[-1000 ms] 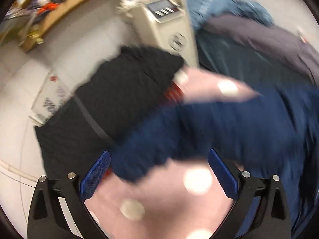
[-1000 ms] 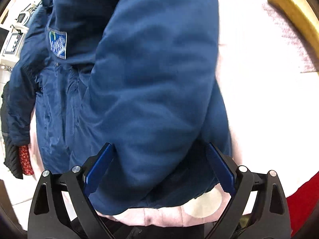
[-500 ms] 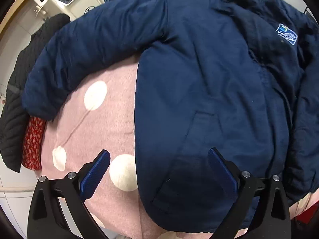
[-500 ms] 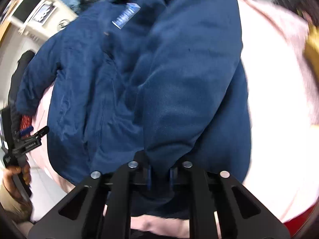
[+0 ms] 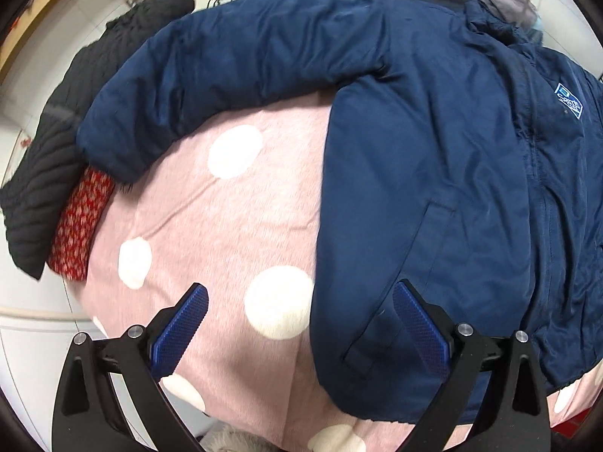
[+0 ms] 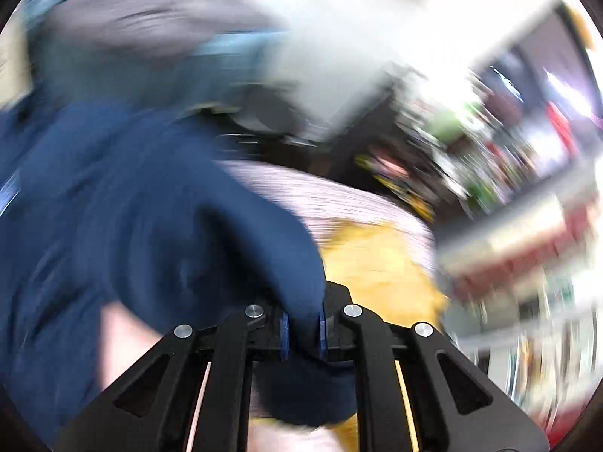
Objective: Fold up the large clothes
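Two grippers: right gripper (image 6: 301, 333) pinching padded navy jacket (image 5: 433, 188); left gripper (image 5: 301, 320) spread.

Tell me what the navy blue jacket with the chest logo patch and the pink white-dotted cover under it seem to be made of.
The navy blue jacket looks like a smooth woven synthetic shell, perhaps nylon or polyester, lightly padded: faint sheen, fine crinkles, puffy sleeve. The pink white-dotted cover looks like a soft matte knit or fleece: fuzzy surface, no shine, gentle creases. Neither fibre can be confirmed by sight.
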A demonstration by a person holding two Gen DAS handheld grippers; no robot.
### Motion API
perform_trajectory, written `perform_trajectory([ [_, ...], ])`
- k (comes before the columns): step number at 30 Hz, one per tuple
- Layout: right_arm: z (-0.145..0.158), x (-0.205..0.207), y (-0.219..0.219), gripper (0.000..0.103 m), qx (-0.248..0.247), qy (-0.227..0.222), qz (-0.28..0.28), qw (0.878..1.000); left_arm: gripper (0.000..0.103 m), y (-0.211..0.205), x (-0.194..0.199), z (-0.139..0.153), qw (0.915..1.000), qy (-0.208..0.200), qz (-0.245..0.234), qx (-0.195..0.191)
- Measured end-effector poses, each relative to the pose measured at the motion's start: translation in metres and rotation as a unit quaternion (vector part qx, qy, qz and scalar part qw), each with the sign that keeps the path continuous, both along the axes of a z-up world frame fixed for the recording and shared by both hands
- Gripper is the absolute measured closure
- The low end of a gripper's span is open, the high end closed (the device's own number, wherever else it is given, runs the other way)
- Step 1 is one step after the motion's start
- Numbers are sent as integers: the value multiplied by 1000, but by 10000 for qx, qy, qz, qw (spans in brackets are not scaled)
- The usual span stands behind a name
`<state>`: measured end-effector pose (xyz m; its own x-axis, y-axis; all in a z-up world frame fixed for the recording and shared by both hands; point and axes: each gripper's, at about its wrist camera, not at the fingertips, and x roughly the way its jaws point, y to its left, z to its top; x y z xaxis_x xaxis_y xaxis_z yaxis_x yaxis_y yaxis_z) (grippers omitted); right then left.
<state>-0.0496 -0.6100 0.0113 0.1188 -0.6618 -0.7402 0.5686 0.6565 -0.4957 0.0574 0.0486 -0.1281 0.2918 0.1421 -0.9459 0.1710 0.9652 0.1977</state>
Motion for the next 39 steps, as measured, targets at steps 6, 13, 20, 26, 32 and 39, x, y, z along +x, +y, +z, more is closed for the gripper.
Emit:
perform_trajectory([
  [6,-5,-24,-42,43,986,-1050,-1253,9816,6,16,-7,-4,9993,116,293,-200],
  [13,-43,-5,74,7,1188,-915,327,9881,6,41,-3,-14,9942,406,719,-695],
  [20,-103,-25,153,7,3059,-769,1115,9424,6,71,11,-19,9839,457,1010,-1399],
  [26,-146,-57,198,7,3772,-417,1014,9196,6,74,12,-31,9808,574,1000,-1575],
  [32,-161,-80,219,7,3859,-162,1083,9160,6,49,3,-52,9808,864,443,-1692],
  [39,-212,-105,237,7,4829,8,736,8726,6,20,-8,-82,9620,1409,103,-2337],
])
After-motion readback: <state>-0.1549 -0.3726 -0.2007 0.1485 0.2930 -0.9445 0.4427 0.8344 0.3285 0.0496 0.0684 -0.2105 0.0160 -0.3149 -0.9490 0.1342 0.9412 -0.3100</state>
